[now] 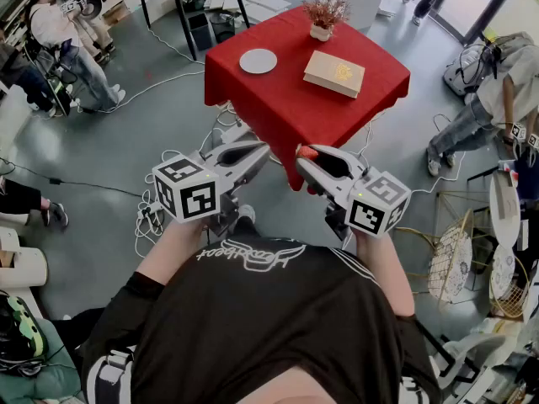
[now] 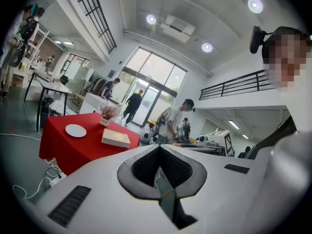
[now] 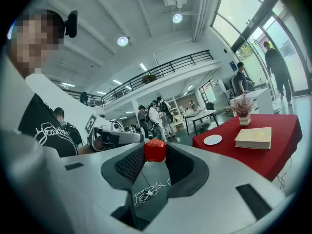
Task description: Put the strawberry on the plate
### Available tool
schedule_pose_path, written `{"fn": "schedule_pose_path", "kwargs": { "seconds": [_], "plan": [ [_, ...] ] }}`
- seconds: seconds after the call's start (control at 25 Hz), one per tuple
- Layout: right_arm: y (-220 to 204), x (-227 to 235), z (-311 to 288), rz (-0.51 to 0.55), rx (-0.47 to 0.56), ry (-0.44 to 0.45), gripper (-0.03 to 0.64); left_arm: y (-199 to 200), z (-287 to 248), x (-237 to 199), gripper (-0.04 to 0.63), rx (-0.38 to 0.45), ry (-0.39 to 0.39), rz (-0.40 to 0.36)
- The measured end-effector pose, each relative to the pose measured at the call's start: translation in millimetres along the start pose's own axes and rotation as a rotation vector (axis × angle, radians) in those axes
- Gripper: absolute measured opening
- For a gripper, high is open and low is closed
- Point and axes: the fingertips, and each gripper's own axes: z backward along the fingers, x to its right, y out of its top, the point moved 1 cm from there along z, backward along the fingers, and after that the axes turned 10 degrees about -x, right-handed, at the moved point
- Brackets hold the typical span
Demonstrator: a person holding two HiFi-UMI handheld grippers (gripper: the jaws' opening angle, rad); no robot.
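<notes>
Head view: person stands back from the red worktop, both claws out in front. White plate sits on the worktop's far left part, with a book and a small potted plant beside it. Right claw has the strawberry at its tip, well apart from the plate. Left claw is beside it.

Left gripper view: jaws closed together, nothing between them.

Right gripper view: jaws partly apart and clamped on the strawberry, which is pinched at the tips. The plate is bare.

Step, as I judge it: the carry. The strawberry is grasped but not yet placed. Next: bring the right claw over the plate, lower it, then open the jaws.
</notes>
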Motion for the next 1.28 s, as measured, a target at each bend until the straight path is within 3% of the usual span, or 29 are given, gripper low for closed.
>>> {"fn": "schedule_pose_path", "kwargs": {
  "seconds": [1.04,1.28],
  "plan": [
    [-0.3,9.1,9.7,-0.026,0.033,0.036,0.129,7.4,-14.9,4.5,0.008,0.0,0.018,0.014],
    [6.0,35.3,-21.7,-0.054,0.024,0.024,0.129,15.3,-19.6,-34.6,0.008,-0.013,0.014,0.032]
  ]
}}
